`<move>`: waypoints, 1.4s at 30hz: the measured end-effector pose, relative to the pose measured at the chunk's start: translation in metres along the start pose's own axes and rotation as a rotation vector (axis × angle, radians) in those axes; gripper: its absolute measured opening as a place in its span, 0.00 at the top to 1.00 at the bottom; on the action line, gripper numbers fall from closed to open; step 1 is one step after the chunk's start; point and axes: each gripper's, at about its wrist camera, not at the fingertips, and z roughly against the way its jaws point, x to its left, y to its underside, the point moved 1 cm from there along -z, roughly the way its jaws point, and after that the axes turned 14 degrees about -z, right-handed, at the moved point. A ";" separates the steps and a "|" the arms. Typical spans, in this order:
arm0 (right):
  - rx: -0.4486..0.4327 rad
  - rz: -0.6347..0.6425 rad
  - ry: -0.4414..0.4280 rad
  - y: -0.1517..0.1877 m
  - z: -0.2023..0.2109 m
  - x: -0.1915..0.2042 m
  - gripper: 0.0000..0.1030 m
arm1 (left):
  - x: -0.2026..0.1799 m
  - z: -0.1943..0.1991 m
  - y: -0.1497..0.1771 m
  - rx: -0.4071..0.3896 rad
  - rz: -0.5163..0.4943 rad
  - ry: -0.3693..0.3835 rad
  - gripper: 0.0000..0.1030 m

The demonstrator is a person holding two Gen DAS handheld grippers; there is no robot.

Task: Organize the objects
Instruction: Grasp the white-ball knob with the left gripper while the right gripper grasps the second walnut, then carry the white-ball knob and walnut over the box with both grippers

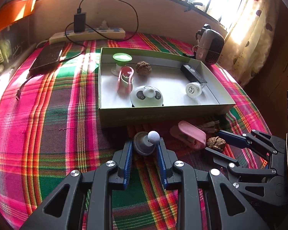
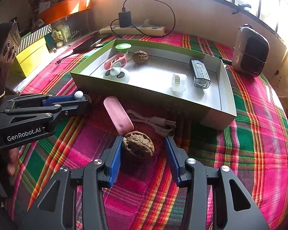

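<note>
A shallow green box [image 1: 163,115] [image 2: 227,113] on the plaid cloth holds a panda lid [image 1: 146,95], a pink clip [image 1: 124,80], a walnut [image 1: 143,67], a green-topped stand [image 1: 122,57], a black remote [image 1: 194,73] and a white cap [image 1: 193,89]. My left gripper [image 1: 145,148] is shut on a grey knob with a white ball [image 1: 153,136], also in the right wrist view [image 2: 78,95]. My right gripper [image 2: 143,149] is open around a second walnut [image 2: 138,144] [image 1: 216,142] on the cloth; its left pad touches the nut. A pink case [image 2: 118,117] [image 1: 190,134] lies just beyond.
A white USB cable [image 2: 155,122] lies between the pink case and the box. A power strip [image 1: 86,34] with a charger, a black power bank [image 1: 47,57] and a dark speaker [image 2: 250,50] stand at the back. Yellow and striped boxes [image 2: 33,51] sit at the left.
</note>
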 end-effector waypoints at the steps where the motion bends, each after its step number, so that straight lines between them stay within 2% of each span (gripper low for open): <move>1: -0.002 -0.004 -0.002 0.000 0.000 -0.001 0.57 | 0.000 0.000 0.000 0.000 -0.002 -0.003 0.78; 11: -0.005 -0.028 -0.023 0.000 0.001 -0.004 0.57 | -0.002 0.000 0.000 -0.004 -0.009 -0.012 0.78; 17: -0.009 -0.058 -0.029 0.000 0.004 -0.011 0.68 | -0.003 0.000 0.000 -0.007 -0.011 -0.016 0.78; 42: -0.011 -0.059 -0.026 0.000 0.004 -0.010 0.68 | -0.003 0.001 -0.001 -0.007 -0.008 -0.018 0.79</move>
